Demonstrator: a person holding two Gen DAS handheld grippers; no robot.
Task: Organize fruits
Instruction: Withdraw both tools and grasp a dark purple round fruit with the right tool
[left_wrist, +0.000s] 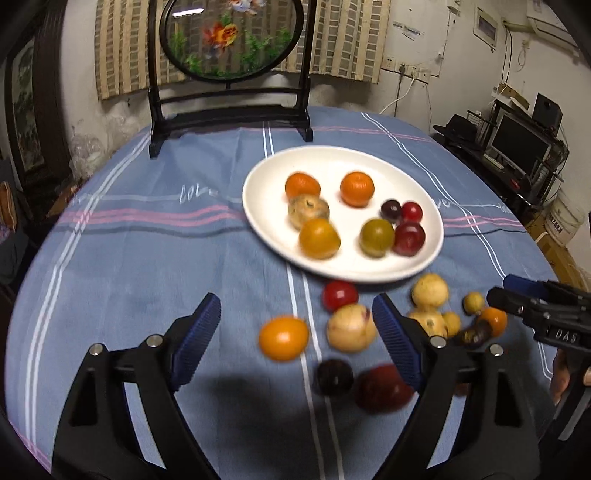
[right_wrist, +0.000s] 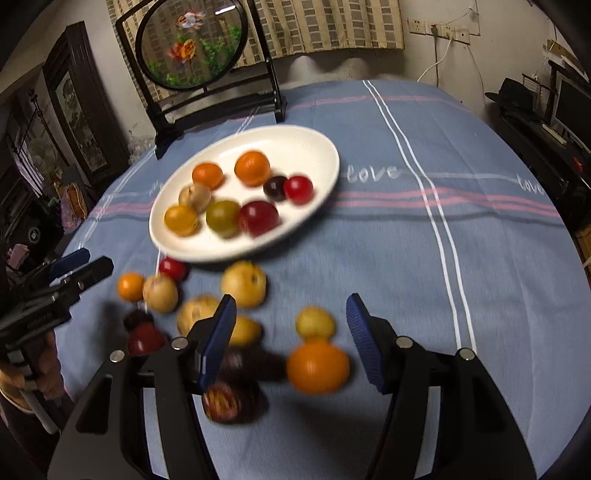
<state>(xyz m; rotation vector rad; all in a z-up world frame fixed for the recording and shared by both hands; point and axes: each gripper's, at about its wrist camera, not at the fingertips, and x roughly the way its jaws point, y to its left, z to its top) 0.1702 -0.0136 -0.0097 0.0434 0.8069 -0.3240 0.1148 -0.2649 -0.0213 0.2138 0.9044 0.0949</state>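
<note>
Dim indoor light is casting soft shadows on the tablecloth (left_wrist: 147, 258), fruits (right_wrist: 317, 365) are smearing with motion blur, and fisheye edges are curving darkly.

Your left tool (left_wrist: 295, 332) is matte black, with two angular arms ending in ribbed blue pads (left_wrist: 197, 339) and round silver screws at the joints. Your right tool (right_wrist: 291, 338) matches it; white lettering on its side, seen from the left wrist, looks like "DAS". Bare skin shows behind each.

Right claw (right_wrist: 291, 339) open above orange (right_wrist: 317, 365); plate (right_wrist: 325, 155) holds fruit beyond.
</note>
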